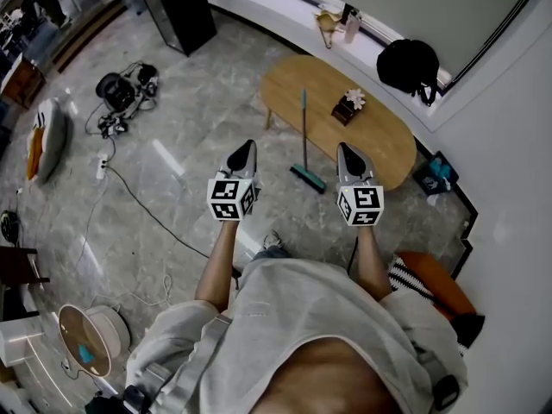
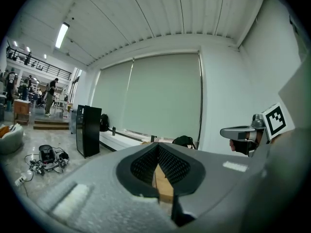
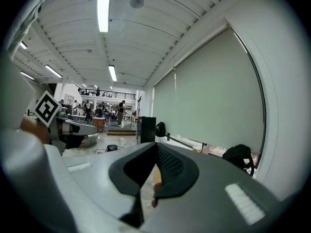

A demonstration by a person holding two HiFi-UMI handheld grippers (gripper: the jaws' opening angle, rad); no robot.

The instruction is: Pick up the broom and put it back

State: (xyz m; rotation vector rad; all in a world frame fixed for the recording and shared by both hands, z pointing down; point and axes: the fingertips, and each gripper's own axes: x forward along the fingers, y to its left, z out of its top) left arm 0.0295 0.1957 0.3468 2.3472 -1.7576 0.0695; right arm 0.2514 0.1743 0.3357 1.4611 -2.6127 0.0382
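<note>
Nearest us, the left claw [image 1: 247, 149] and the right claw [image 1: 346, 152] are held out side by side on the near side of the oval wooden tabletop [image 1: 379, 136], short of its edge. Each claw has its jaws pressed together with nothing between them. Only a strip of the tabletop's wood shows through the slit under the left pads.

Just beyond and between the claws is the broom [image 1: 304, 132]. Its teal head rests on the floor [image 1: 190, 188] at the tabletop's near edge. Its slim handle slants up across the tabletop's left part and seems to lean on the rim, though we cannot tell whether it touches. To the right of the handle, a small brown box [image 1: 348, 107] with a pale flower-like top sits on the tabletop. Past the tabletop's far end, a black backpack [image 1: 407, 65] sits on the window ledge [image 1: 276, 15].

We judge this to be the approach step, since the broom is untouched and not yet picked up. The next move calls for closing in on the tabletop's near edge and spreading one claw. That claw then has to pinch the handle partway along, clear of the box. Nothing here shows us where the broom belongs.
</note>
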